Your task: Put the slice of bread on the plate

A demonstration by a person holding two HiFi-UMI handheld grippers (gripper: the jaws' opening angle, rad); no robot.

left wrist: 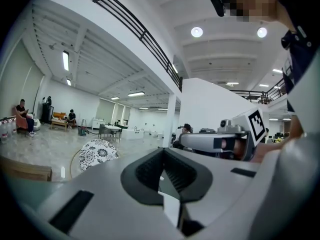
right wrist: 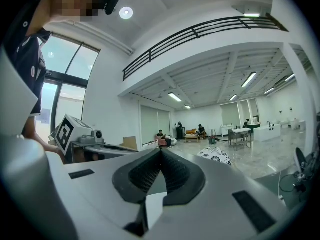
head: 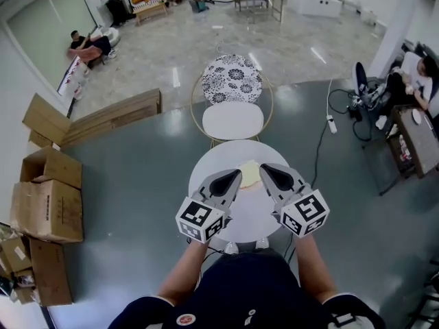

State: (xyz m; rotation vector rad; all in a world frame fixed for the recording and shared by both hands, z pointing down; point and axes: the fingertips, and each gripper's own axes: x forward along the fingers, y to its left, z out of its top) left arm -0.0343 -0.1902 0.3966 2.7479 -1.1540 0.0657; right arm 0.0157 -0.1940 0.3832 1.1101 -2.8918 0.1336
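We see smooth, matt grey plastic on the left gripper (left wrist: 162, 151) and the right gripper (right wrist: 161, 152), with ribbed black pads (left wrist: 150, 171). The round white table (head: 250, 212) looks smooth and matt. The brown cardboard boxes (head: 48, 197) look dull, the pale stone floor (head: 288, 43) glossy, and the flower-patterned chair back (head: 232, 79) like printed cloth.

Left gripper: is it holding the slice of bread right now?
No. In the left gripper view the left gripper has its jaws shut together with nothing between them; the slice of bread lies on the white table.
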